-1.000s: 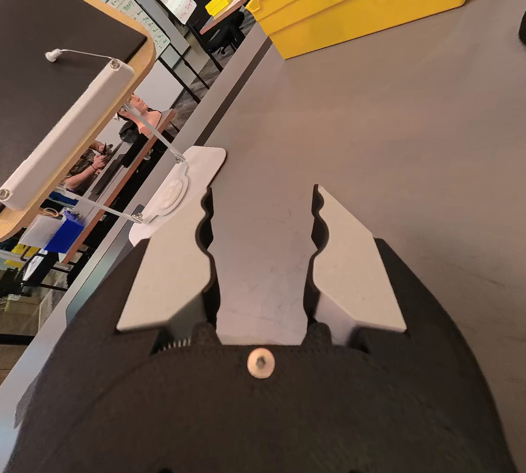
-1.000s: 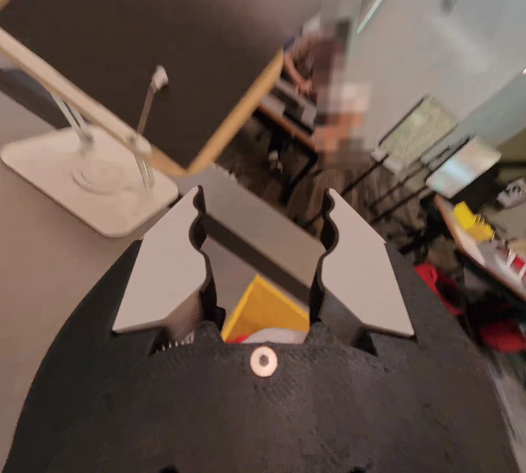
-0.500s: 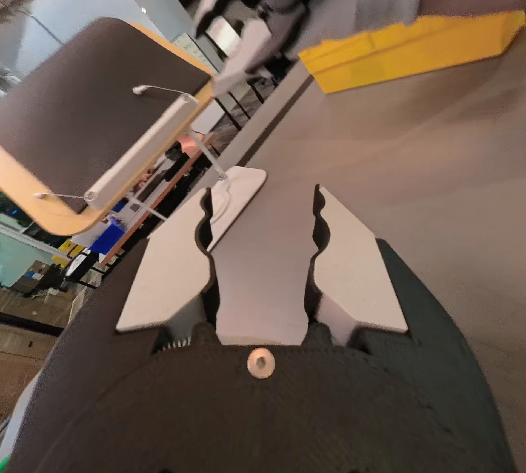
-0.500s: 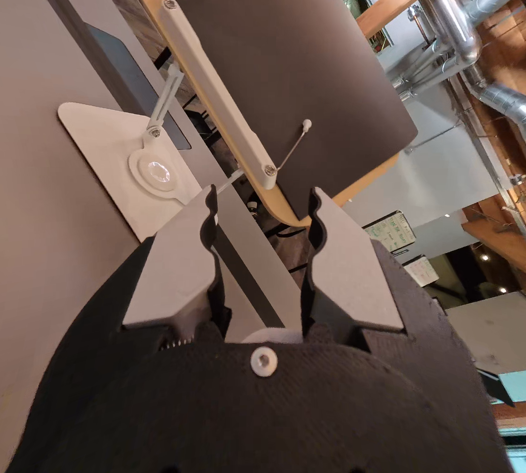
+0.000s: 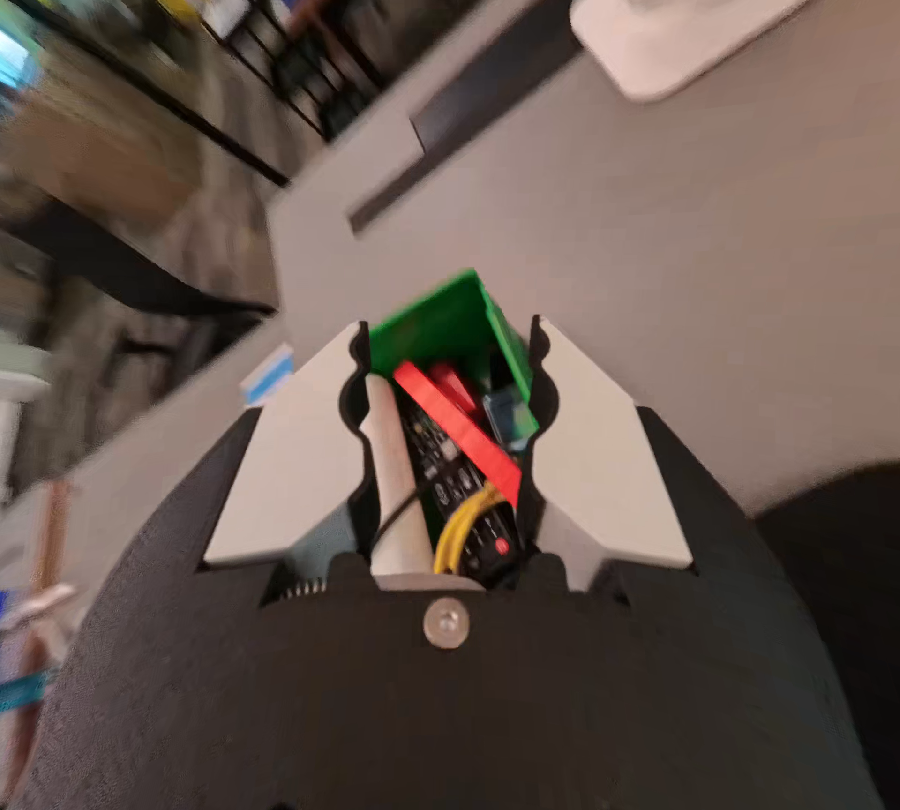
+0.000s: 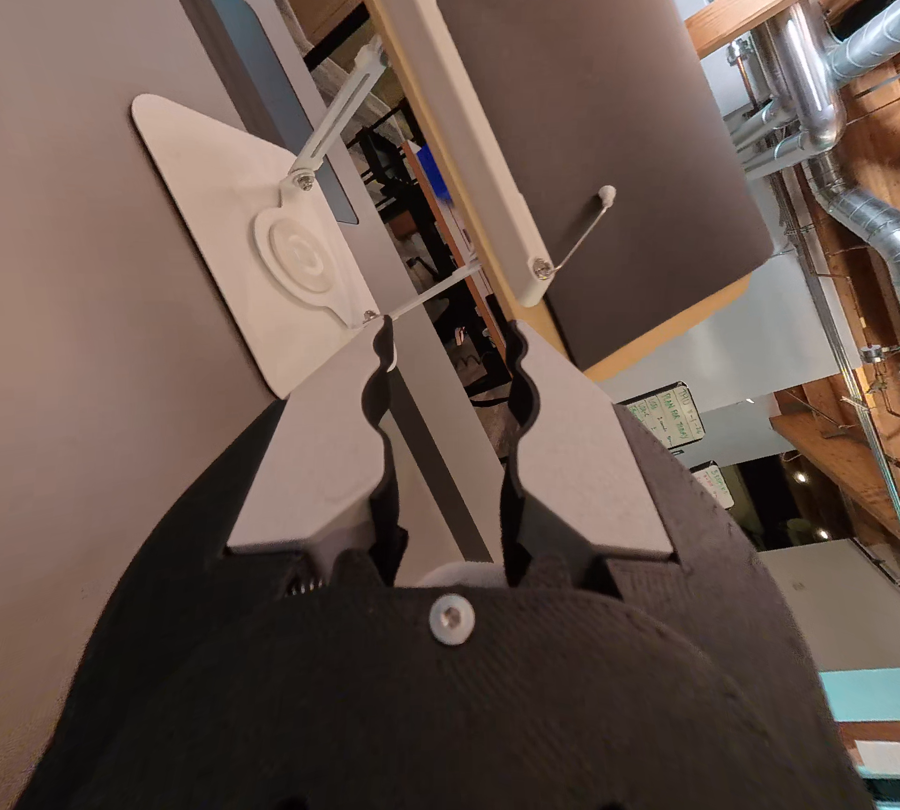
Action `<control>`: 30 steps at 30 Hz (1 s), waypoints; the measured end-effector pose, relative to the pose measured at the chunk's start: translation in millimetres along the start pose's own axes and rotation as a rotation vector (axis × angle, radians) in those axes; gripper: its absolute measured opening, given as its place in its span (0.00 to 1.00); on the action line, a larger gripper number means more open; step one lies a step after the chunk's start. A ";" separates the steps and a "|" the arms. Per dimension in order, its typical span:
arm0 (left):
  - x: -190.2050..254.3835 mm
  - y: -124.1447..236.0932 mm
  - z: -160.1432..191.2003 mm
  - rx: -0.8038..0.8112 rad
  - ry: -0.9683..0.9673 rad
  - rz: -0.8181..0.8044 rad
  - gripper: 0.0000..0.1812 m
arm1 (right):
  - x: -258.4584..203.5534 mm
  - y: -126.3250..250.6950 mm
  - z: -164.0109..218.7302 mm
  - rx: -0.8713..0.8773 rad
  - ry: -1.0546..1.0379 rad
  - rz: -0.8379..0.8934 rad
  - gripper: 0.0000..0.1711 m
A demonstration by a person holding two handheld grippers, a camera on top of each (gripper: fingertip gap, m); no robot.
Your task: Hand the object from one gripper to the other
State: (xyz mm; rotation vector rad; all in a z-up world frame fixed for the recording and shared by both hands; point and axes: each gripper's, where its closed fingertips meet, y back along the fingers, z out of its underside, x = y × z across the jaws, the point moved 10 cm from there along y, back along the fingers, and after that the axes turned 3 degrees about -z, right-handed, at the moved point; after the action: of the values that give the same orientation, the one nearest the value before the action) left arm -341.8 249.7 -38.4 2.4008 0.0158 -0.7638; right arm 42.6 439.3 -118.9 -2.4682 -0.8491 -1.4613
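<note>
The left gripper (image 5: 445, 402) is held open, empty, above a green bin (image 5: 438, 329) of mixed objects; one piece should be chosen before closing. The right gripper (image 6: 448, 377) is open too.

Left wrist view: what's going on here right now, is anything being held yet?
Nothing is held yet. The left tool is open and points down at a green plastic bin holding a black remote control, a red flat bar, a yellow cable and a white cylinder. The view is blurred. The right tool is open and empty, facing a white stand carrying a black board on the grey table.
</note>
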 end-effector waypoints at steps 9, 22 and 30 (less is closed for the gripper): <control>-16.0 -76.4 67.6 -0.443 0.114 0.124 0.32 | -12.9 -3.5 -2.2 -0.003 0.068 -0.017 0.26; -16.5 -104.8 88.2 -0.546 0.203 0.111 0.27 | -15.4 -3.6 -3.7 0.008 0.065 -0.030 0.26; -15.9 -100.5 88.2 -0.457 0.211 0.127 0.16 | -19.1 -3.3 -7.7 0.020 0.053 -0.047 0.26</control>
State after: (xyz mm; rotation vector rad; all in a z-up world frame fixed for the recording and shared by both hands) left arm -419.7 284.7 -142.4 2.0105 0.1106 -0.3923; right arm 28.0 431.5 -131.5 -2.3993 -0.9135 -1.5191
